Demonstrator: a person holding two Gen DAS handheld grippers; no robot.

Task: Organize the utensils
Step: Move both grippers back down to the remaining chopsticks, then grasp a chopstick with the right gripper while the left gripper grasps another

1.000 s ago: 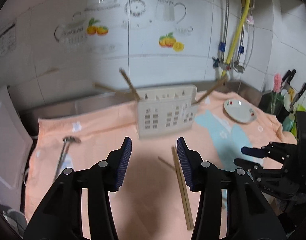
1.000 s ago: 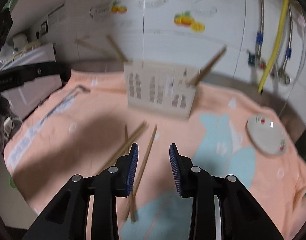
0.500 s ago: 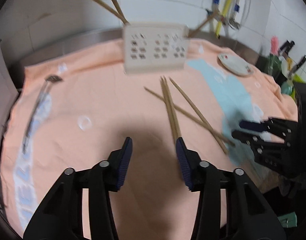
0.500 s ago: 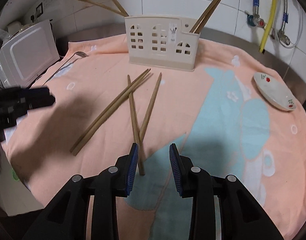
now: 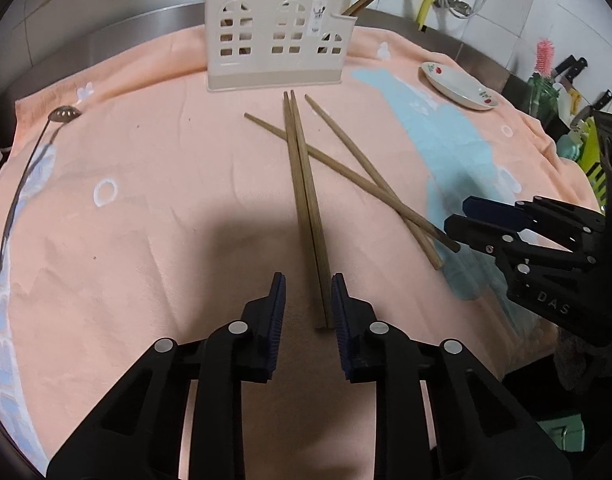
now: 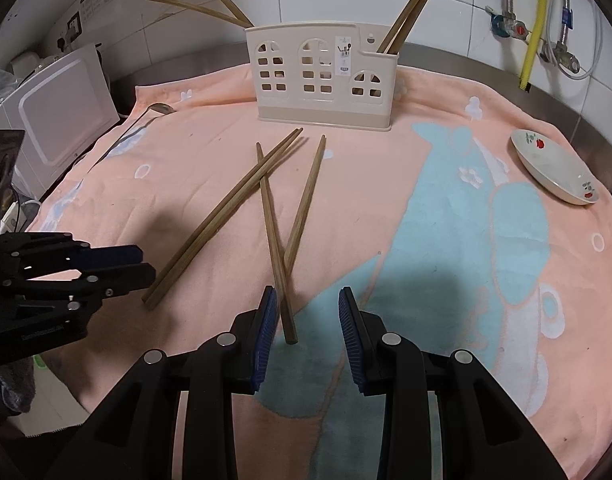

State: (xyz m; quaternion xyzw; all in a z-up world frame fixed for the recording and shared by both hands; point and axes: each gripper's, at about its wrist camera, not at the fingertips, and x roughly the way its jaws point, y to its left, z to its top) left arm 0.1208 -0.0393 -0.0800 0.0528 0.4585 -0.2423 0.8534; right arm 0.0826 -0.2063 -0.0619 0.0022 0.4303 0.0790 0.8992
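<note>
Several wooden chopsticks lie on the peach towel (image 5: 146,160) in front of a beige utensil holder (image 5: 274,60) that has more chopsticks standing in it. A side-by-side pair (image 5: 304,200) runs toward my left gripper (image 5: 308,280). Its near end sits between the closing jaws, close to the right pad, and is not clamped. Two crossed chopsticks (image 5: 358,168) lie to the right. In the right wrist view one crossed chopstick (image 6: 272,224) ends between the open jaws of my right gripper (image 6: 307,292), near the left pad. The holder (image 6: 322,80) stands behind.
A long-handled metal skimmer (image 5: 26,168) lies along the towel's left side. A small white dish (image 6: 554,168) sits at the right. A white microwave (image 6: 54,120) stands left of the towel, and knives (image 5: 574,72) stand far right. The towel's front edge is just below both grippers.
Both grippers dropped toward the towel and tipped downward. The left jaws narrowed. Chopstick ends that lay ahead now sit between each pair of jaws.
</note>
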